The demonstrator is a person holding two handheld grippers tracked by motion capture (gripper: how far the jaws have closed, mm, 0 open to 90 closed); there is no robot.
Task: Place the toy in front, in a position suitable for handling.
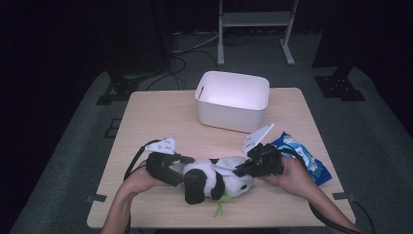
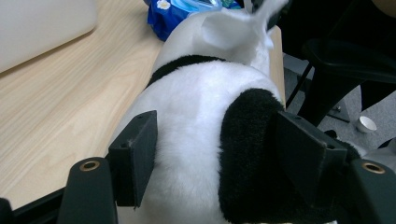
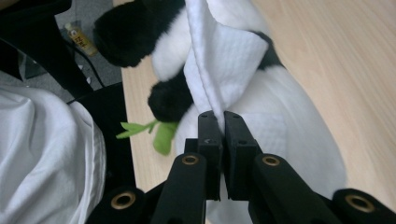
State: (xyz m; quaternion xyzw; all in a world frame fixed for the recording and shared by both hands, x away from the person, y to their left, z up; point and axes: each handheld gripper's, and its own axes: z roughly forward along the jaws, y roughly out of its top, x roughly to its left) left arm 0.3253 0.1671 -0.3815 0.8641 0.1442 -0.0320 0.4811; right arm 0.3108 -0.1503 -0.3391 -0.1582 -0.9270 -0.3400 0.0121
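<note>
A black-and-white panda plush point(image 1: 214, 178) lies on its side near the front edge of the wooden table point(image 1: 156, 117). My left gripper point(image 1: 189, 179) is shut on the plush, with both pads pressed into the fur of its body point(image 2: 196, 140). A white wipe point(image 3: 219, 56) is draped over the panda. My right gripper point(image 3: 223, 116) is shut on a pinched fold of that wipe, coming in from the panda's right side point(image 1: 239, 171). A green felt sprig point(image 3: 154, 130) sticks out from the plush toward the table's front edge.
A white plastic bin point(image 1: 233, 100) stands open at the back middle of the table. A blue packet of wipes point(image 1: 302, 156) lies at the right edge, just behind my right hand. Bare wood stretches along the left half of the table.
</note>
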